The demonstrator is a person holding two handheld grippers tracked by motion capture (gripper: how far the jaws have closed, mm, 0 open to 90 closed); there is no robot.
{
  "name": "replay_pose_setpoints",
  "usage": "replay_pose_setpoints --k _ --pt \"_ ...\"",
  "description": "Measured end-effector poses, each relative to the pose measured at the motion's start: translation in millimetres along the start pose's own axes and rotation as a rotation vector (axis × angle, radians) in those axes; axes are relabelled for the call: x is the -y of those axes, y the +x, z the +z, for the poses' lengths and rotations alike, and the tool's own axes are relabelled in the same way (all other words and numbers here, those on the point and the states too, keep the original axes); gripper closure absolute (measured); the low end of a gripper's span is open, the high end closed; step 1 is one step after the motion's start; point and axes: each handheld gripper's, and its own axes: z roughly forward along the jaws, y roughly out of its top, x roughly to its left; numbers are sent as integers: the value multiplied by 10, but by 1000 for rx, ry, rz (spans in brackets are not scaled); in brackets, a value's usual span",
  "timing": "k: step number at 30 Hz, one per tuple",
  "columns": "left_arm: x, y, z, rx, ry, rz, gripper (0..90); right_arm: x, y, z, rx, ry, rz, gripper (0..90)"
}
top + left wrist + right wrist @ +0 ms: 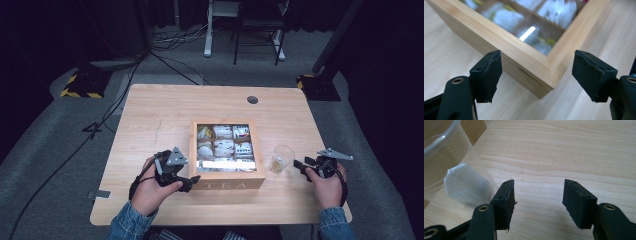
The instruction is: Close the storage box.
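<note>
Resting on the surface (150, 120), from left to right: left tongs (192, 181), one, jaws spread wide and holding nothing, straddling the near-left corner of the tea box (541, 75). The corner sits between the pads without touching either. Tea box (227, 176), one, wooden, glass lid shut, nine compartments of tea bags (224, 147) visible through it; its long front face runs left to right. Plastic cup (281, 159), one, clear, upright just right of the box, one tea bag (466, 187) inside. Right tongs (299, 165), one, open and empty, cup just to their left. The left hand is nearer the box, so lifting the lid likely falls to it.
</note>
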Motion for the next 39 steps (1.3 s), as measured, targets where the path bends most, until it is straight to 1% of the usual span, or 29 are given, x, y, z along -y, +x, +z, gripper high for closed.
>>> replay_pose_setpoints --k 1,3,5,7,8,9,10,12,15,16,17,18,19,20,21,24,26,27,29,30,34,36,37,38,39 --pt "3 19 -24 -6 -13 -6 245 5 -2 10 0 2 4 434" --pt "22 97 -106 -32 -39 -22 233 11 -11 29 -2 3 5 429" --pt "46 173 -176 -59 -54 -27 226 11 -8 45 -1 3 4 420" --pt "91 279 -258 -98 -74 -39 222 7 -1 57 8 6 -3 405" --pt "118 321 -288 -119 -76 -43 222 7 2 66 8 7 -4 399" --pt "145 367 -319 -145 -68 -37 220 7 1 76 12 10 -11 391" --pt "166 400 -338 -160 -61 -39 214 9 -3 89 16 11 -21 385" --pt "233 508 -379 -183 -53 -57 210 21 -8 113 15 20 -32 377" --pt "316 645 -399 -210 -43 -90 209 38 -10 139 12 38 -30 367" --pt "338 679 -395 -218 -39 -101 209 43 -12 147 14 38 -35 361" --pt "355 715 -393 -223 -35 -101 209 47 -15 151 17 34 -38 354" --pt "372 742 -383 -220 -42 -110 209 51 -18 152 20 30 -40 347" --pt "389 773 -373 -222 -54 -98 210 55 -23 153 22 26 -43 342" --pt "400 796 -364 -225 -50 -89 214 61 -27 150 27 26 -42 338" --pt "410 816 -353 -228 -41 -89 216 68 -33 152 32 18 -44 331" --pt "454 890 -314 -252 -26 -121 219 84 -44 160 45 7 -55 312" --pt "495 948 -283 -267 -14 -149 219 81 -41 163 45 12 -63 301" --pt "521 984 -265 -276 -15 -162 219 80 -36 169 48 13 -71 296" --pt "571 1053 -231 -288 -2 -189 222 74 -19 181 62 23 -102 294" --pt "596 1085 -210 -292 1 -195 222 71 -10 190 71 28 -121 290" --pt "703 1209 -108 -305 20 -234 222 65 -13 197 70 28 -124 288" --pt "761 1267 -64 -315 15 -261 218 66 -11 197 70 28 -122 288" --pt "787 1293 -47 -326 18 -274 213 66 -12 198 70 27 -122 288" --pt "807 1312 -37 -333 19 -277 210 66 -13 198 70 27 -123 287" --pt "834 1338 -22 -352 15 -278 207 65 -14 198 67 28 -123 288"
